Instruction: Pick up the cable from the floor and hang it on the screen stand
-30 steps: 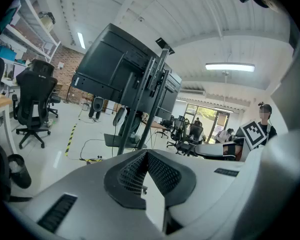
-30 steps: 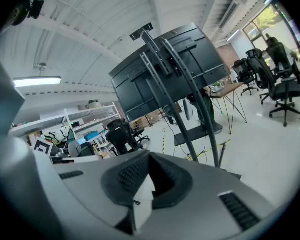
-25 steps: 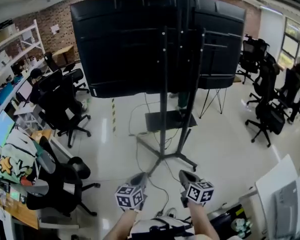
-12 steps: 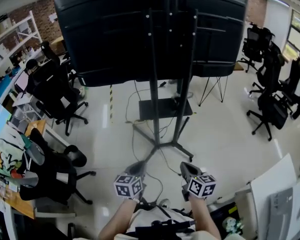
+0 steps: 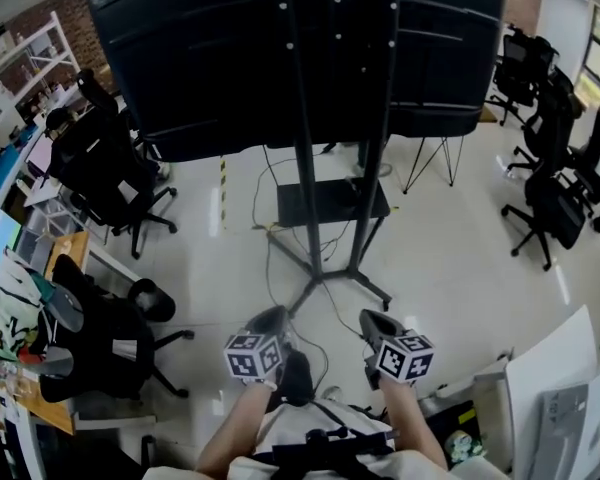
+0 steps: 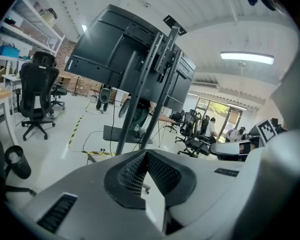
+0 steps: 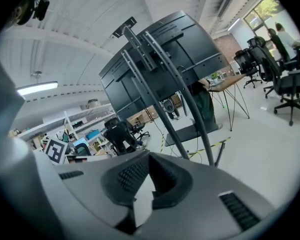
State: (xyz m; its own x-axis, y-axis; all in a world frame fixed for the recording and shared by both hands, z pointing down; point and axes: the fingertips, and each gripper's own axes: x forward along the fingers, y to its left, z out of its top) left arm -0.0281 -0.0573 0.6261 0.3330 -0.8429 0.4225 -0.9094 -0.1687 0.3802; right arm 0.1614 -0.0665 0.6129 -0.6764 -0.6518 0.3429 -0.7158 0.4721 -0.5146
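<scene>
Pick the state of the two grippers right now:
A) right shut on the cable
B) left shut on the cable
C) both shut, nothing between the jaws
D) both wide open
C: the left gripper and the right gripper each show jaws closed together with nothing between them, while the thin dark cable lies on the pale floor by the black metal screen stand.

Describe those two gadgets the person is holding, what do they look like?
The left gripper and right gripper are matching light grey shells, each narrowing to two dark jaws with dotted, grippy pads. Each carries a white cube printed with black square markers. No sleeves show; the person wears a light top crossed by black straps.
</scene>
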